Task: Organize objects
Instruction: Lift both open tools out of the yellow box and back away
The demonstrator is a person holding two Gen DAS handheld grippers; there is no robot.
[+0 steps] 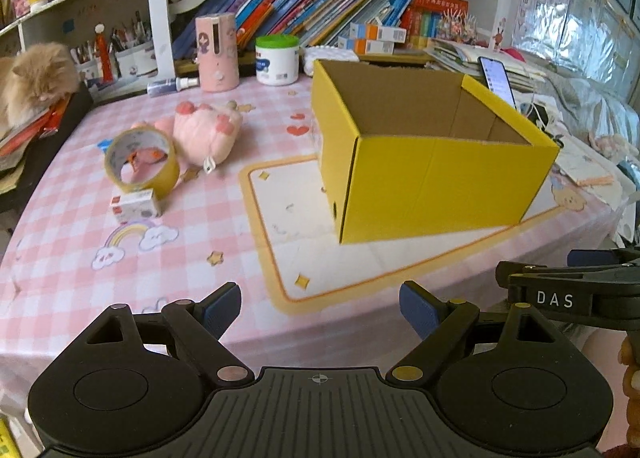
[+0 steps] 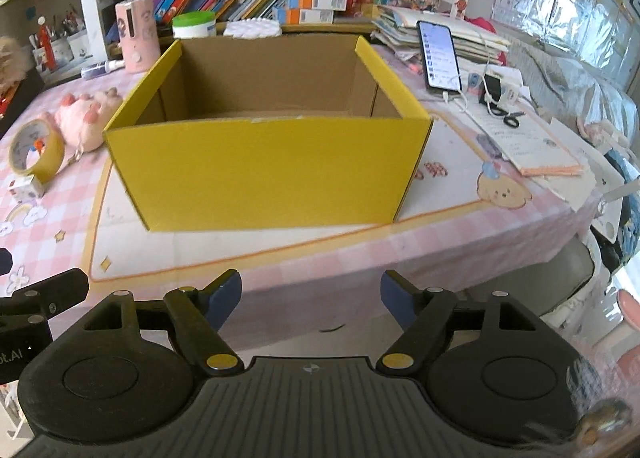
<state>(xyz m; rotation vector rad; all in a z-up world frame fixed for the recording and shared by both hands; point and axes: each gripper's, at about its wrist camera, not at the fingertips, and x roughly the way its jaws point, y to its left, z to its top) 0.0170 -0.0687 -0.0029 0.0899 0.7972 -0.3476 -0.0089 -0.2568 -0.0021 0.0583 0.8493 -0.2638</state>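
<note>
A: Which step is in hand?

B: The start, it is judged. The yellow box (image 1: 432, 178) is seen open and, as far as its inside is shown, empty. Nothing is held: the left gripper (image 1: 320, 312) is spread wide, and the right gripper (image 2: 311, 300) is also open, with nothing between the jaws.

A: Where are the things to be organized?

B: In the left wrist view, the tape roll (image 1: 141, 166), the small carton (image 1: 136, 207) touching it, and the pink plush toy (image 1: 208, 130) are found at centre left, well above the left gripper's fingertips. The box is placed to the right of them.

A: What is called for next?

B: Probably the left gripper must be brought over one item, the tape perhaps, and closed on it.
</note>
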